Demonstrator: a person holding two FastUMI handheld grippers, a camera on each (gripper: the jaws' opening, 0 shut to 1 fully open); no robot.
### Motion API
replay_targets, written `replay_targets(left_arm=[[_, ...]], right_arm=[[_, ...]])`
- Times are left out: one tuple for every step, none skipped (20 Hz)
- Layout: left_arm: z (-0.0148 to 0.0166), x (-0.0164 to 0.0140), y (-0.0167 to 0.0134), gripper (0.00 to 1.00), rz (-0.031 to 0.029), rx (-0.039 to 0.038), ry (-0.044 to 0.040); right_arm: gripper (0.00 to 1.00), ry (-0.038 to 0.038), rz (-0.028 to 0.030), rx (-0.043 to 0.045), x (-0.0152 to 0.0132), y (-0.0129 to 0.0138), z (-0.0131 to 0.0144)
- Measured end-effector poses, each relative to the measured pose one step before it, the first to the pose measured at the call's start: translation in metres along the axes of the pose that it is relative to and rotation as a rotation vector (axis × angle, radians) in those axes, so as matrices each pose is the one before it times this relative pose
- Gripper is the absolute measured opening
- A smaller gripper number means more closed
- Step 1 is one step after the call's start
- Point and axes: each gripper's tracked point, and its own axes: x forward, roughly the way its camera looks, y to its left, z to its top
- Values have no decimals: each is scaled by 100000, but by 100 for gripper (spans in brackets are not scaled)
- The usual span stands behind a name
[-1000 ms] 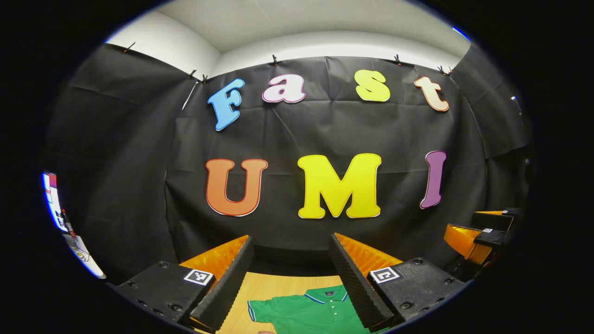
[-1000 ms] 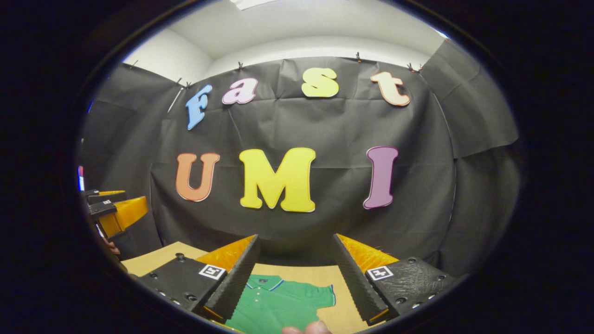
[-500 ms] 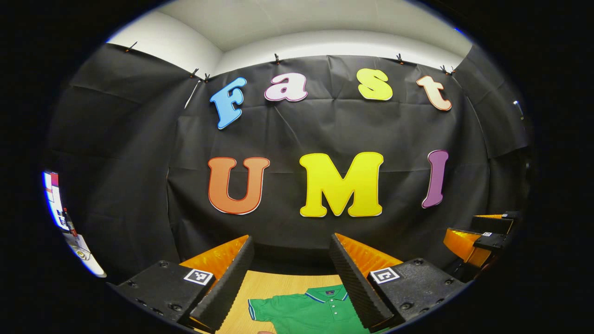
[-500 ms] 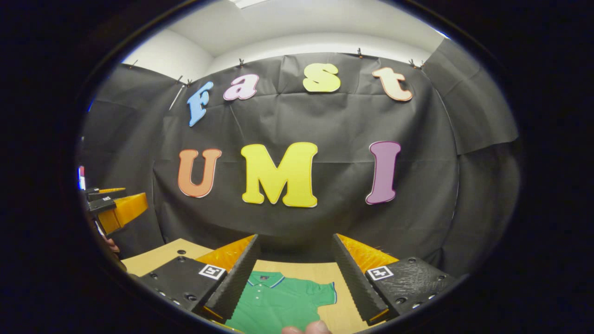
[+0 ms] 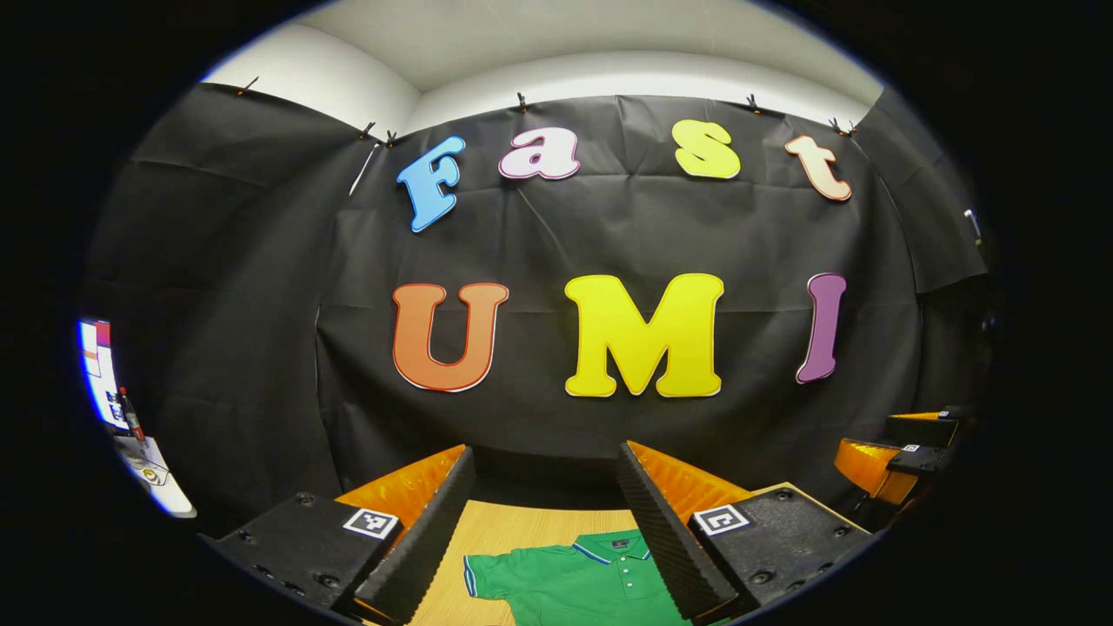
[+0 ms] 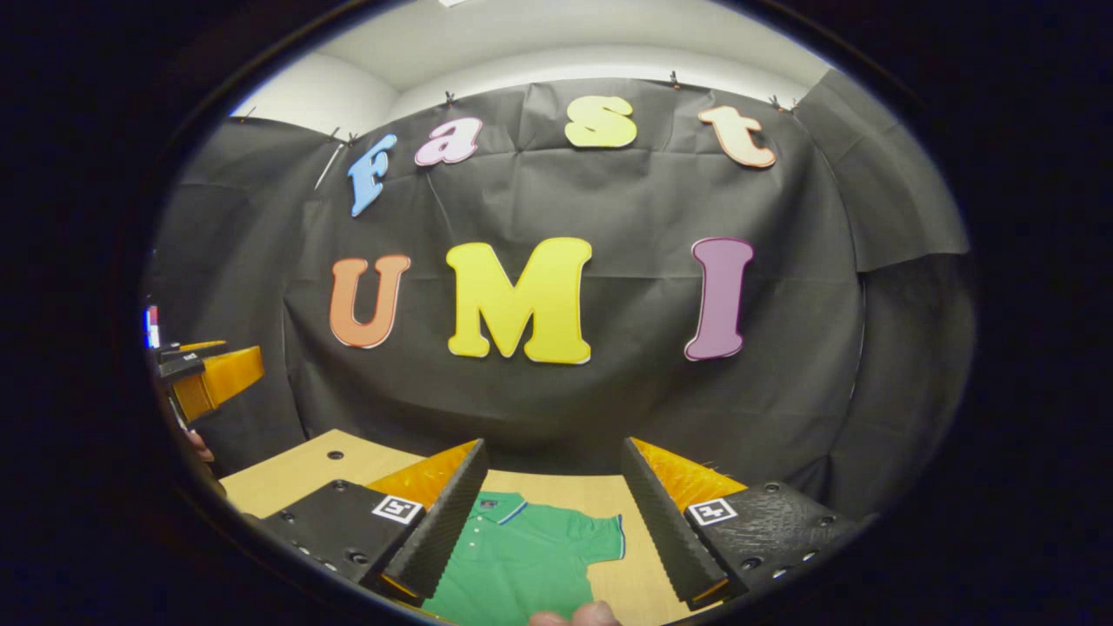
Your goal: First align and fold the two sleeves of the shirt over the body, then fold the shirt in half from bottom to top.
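Both cameras have tipped down a bit since a second ago, so more of the wooden table (image 6: 287,474) and the green polo shirt (image 6: 522,556) shows between the fingers than before. Nothing's been grabbed yet.

Left gripper (image 5: 546,513) has its jaws spread wide with nothing in them, same for the right gripper (image 6: 552,504). They hang above the table, well clear of the cloth. The shirt lies flat, collar toward the back wall, with one short sleeve (image 5: 483,578) sticking out in the left gripper view and the other sleeve (image 6: 604,539) sticking out in the right gripper view.

My guess at what could go wrong: coming down too steeply and pinching both layers of the body instead of just the sleeve edge, which would drag the whole shirt and skew it.

Room-wise, there's bare wood past the collar and beside each sleeve, so plenty of space to swing inward. The near hem is out of view.
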Motion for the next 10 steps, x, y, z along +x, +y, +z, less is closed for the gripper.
replay_targets(left_arm=[[-179, 103, -122, 100, -105, 324, 300], [-72, 88, -15, 100, -13, 593, 162], [-137, 93, -155, 100, -47, 678, 8], [-139, 27, -188, 100, -199, 669, 148], [18, 25, -134, 100, -325, 467, -185], [-1, 24, -192, 100, -342, 133, -103], [-301, 257, -153, 100, -446, -284, 247], [-391, 201, -198, 100, -541, -541, 935], [-458, 181, -241, 100, -367, -353, 1357], [-603, 242, -145, 100, -88, -216, 1605]], right_arm=[[96, 2066, -107, 278, 284, -311, -623], [96, 1338, -166, 387, 309, -302, -545], [95, 1496, -401, 204, 448, -405, -663], [95, 1682, -444, -196, 446, -219, -691], [95, 2049, -135, -794, 528, -347, -746], [95, 1912, -235, -901, 539, -280, -758], [95, 2203, -40, -1003, 534, -352, -721], [95, 2569, 198, -552, 479, -275, -885], [95, 3264, 708, -305, 683, -240, -1004], [97, 3007, 267, -335, 729, -357, -1110]])
